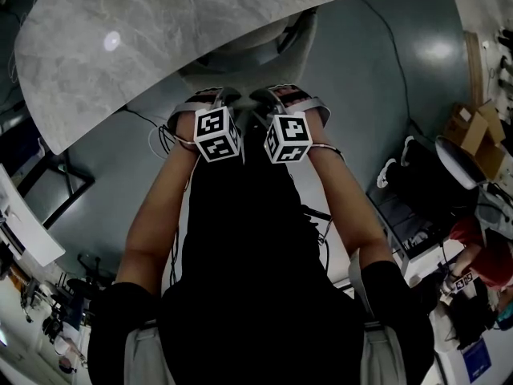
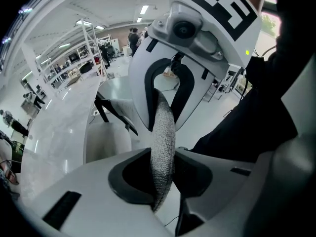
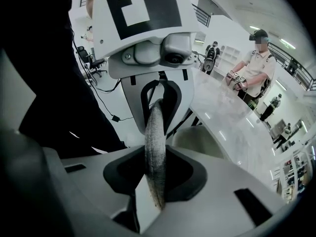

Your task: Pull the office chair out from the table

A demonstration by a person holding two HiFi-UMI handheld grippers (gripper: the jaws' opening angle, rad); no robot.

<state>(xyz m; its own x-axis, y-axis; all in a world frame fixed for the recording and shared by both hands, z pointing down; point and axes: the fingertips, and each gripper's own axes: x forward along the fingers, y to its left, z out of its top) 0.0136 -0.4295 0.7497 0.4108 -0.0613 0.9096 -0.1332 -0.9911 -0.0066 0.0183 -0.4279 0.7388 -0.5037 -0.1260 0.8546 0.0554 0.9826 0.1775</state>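
The office chair [image 1: 276, 42] is pale grey and tucked under the marble-look table [image 1: 144, 38]. Its backrest has a thin top edge of grey woven fabric [image 2: 163, 142], which runs between both pairs of jaws. My left gripper [image 2: 162, 179] is shut on that edge. In the left gripper view the right gripper [image 2: 165, 90] clamps the same edge further along. My right gripper [image 3: 155, 179] grips the fabric edge [image 3: 154, 147] too, with the left gripper [image 3: 155, 100] just beyond it. In the head view the left gripper [image 1: 218, 100] and right gripper [image 1: 271, 100] sit side by side at the table's near edge.
Black table legs [image 1: 56, 175] stand at the left and cables [image 1: 160, 139] lie on the grey floor. Cardboard boxes [image 1: 478, 131] and a seated person [image 1: 481, 255] are at the right. Another person [image 3: 256, 65] stands beyond the table's far side.
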